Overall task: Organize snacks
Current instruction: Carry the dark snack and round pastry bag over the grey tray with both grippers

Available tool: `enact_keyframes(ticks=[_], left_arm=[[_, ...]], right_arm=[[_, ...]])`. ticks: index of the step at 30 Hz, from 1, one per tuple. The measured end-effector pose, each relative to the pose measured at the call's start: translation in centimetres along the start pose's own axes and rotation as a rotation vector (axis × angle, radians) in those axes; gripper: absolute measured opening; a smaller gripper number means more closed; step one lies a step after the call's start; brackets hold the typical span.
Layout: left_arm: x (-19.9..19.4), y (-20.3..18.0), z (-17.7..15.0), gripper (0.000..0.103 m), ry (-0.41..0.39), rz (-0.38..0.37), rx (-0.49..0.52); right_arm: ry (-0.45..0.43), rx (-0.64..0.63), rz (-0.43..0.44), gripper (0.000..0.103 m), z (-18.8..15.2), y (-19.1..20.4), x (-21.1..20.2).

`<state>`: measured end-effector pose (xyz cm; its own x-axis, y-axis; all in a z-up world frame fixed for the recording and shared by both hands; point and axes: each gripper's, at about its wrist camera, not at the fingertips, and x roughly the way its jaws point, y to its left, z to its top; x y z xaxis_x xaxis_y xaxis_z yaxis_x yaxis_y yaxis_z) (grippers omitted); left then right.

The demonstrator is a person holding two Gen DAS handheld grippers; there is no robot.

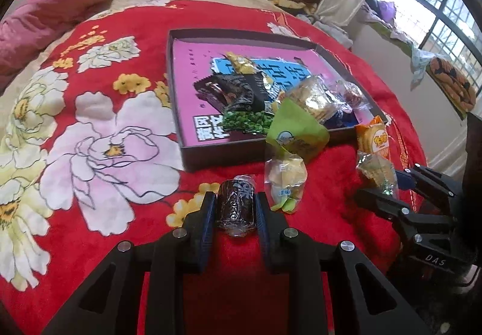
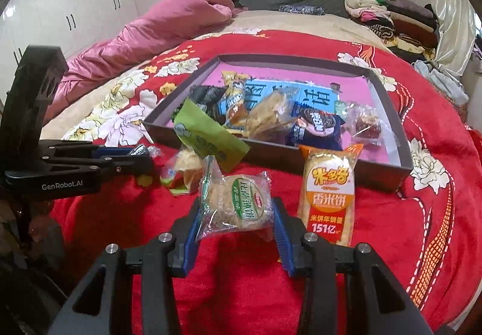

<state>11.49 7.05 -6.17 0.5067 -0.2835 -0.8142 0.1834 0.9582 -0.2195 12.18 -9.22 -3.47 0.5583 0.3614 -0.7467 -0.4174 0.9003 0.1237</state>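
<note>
A shallow dark cardboard box with a pink printed floor (image 1: 211, 154) (image 2: 388, 175) sits on the red floral plush blanket (image 1: 99, 130) (image 2: 421, 214) covering the bed, and everything else lies around it. Inside the box, a heap of wrapped snacks crowds the near side, with a green packet (image 1: 296, 131) (image 2: 208, 139) leaning over the near wall.

Just in front of that wall, the left gripper (image 1: 236, 208) (image 2: 144, 158) is pinching a small dark cylindrical snack in clear wrap (image 1: 236, 204). Beside it, still in front of the box, lies a clear packet with yellow and green contents (image 1: 284, 184) (image 2: 180, 172).

Nearer the box's right corner, the right gripper (image 2: 238, 214) (image 1: 388, 193) clamps a round pale biscuit in a clear green-labelled wrapper (image 2: 238, 205) (image 1: 376, 172), raised off the blanket. An orange rice-cracker packet (image 2: 328, 193) (image 1: 373, 137) leans against the box's near wall beside it.
</note>
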Motion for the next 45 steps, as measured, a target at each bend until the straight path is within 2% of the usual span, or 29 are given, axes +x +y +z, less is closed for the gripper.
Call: enact_keyframes(ticks=[5,11,19,31,45], left_arm=[[-1.1,0.7,0.2,0.027,-0.036,-0.008,-0.034],[-3.2,2.1,1.0,0.027,-0.136,-0.007,-0.058],[-4.3,3.6,2.2,0.027,-0.199,0.001,-0.129],[-2.7,3.0,4.3,0.027,-0.205,0.002,-0.154],[0.7,1.6,6.0,0.027,-0.176,0.028,-0.102]], right_arm=[[-0.022,0.009,0.008,0.044,0.5,-0.2,-0.9],[-0.057,0.048,0.039,0.044,1.2,-1.0,-1.9],[-0.116,0.092,0.014,0.044,2.5,-3.0,-3.4],[-0.182,0.175,-0.067,0.044,4.0,-7.9,-4.7],[-0.172,0.256,-0.120,0.044,4.2,-10.9,-3.5]])
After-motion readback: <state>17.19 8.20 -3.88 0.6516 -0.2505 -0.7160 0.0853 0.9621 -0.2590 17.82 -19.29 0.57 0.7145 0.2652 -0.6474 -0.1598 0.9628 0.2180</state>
